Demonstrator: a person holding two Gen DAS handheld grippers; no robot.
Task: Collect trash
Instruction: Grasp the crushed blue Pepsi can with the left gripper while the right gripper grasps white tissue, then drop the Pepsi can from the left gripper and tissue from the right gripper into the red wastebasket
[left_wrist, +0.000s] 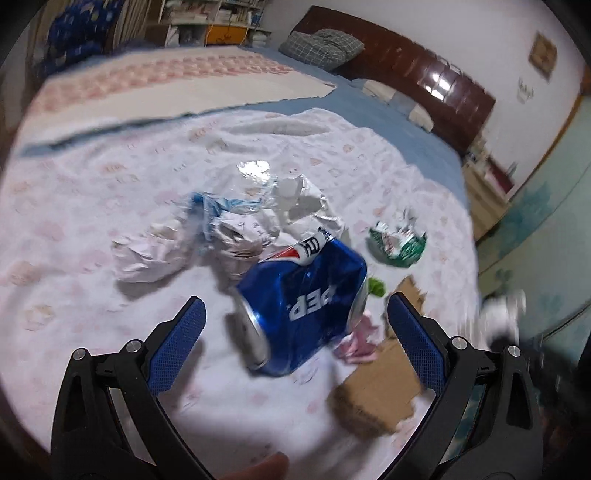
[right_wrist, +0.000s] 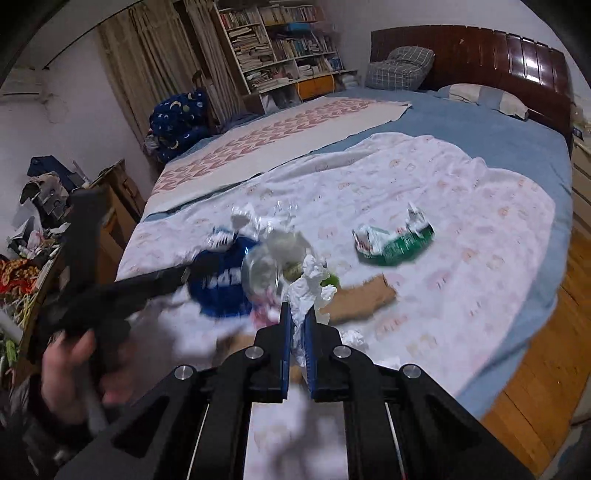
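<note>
A crushed blue Pepsi can (left_wrist: 303, 306) lies on the white patterned blanket (left_wrist: 74, 221) on the bed, between the wide-open fingers of my left gripper (left_wrist: 295, 310). It also shows in the right wrist view (right_wrist: 219, 286). My right gripper (right_wrist: 297, 314) is shut on a crumpled white tissue (right_wrist: 310, 284) and holds it above the blanket. Crumpled white paper (left_wrist: 147, 254), a clear plastic wrapper (left_wrist: 258, 177), a green wrapper (left_wrist: 397, 245), a small green scrap (left_wrist: 376, 286), a pink scrap (left_wrist: 360, 341) and brown cardboard (left_wrist: 376, 398) lie around the can.
The bed has a blue sheet (right_wrist: 461, 125), pillows (right_wrist: 402, 68) and a dark wooden headboard (right_wrist: 498, 55). A bookshelf (right_wrist: 280, 48) stands behind it. A cluttered cabinet (right_wrist: 44, 236) is at the left. Wooden floor (right_wrist: 535, 387) lies to the right.
</note>
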